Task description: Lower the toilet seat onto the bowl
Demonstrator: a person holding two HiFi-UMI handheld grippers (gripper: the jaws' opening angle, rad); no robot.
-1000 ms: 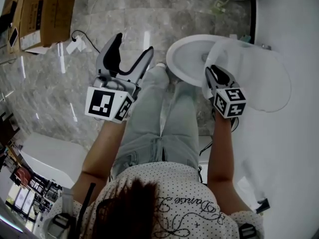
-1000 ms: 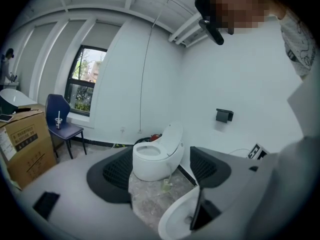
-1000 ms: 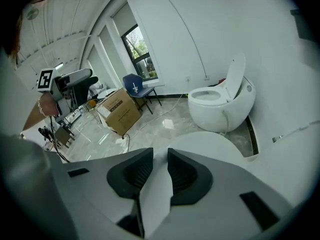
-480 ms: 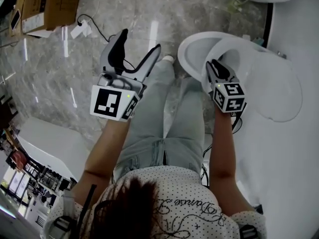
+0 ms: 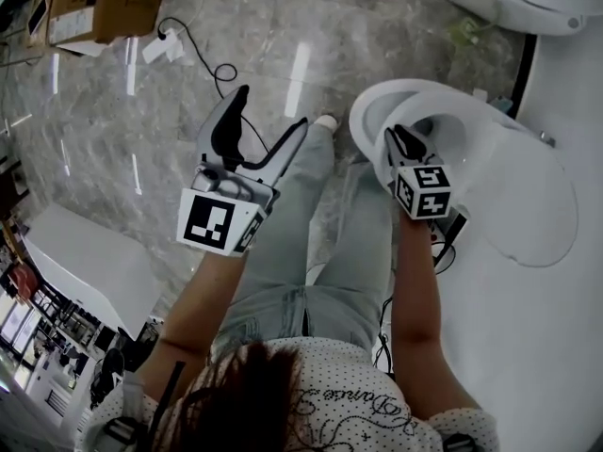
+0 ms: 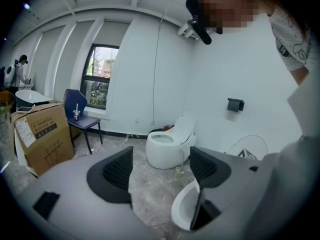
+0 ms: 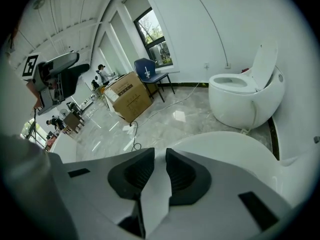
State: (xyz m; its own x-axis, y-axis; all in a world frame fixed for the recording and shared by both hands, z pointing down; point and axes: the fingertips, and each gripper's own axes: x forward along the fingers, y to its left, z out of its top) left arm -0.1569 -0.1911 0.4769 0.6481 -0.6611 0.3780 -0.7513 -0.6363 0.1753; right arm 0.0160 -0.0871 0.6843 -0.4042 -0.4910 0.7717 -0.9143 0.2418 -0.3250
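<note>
The right gripper's jaws are closing on the thin white front edge of the seat, which fills the narrow gap between the pads; both pads look to be touching it. In the head view this gripper sits at the near rim of the bowl. The seat is raised and leans back toward the white wall on the right, well clear of the rim except at its hinge end, which cannot be seen.

The left gripper has its jaws spread wide with nothing between them. It hangs over the floor to the left of the person's legs, well apart from the bowl.

The step in hand looks like securing the grip before the lowering proper. The seat is not yet down.

The next move, as I judge it, calls for swinging the seat's free edge forward and down in an arc about the hinge. The pinch should hold until the seat meets the rim, so that it does not drop and slam. The left gripper has no evident part in this.
</note>
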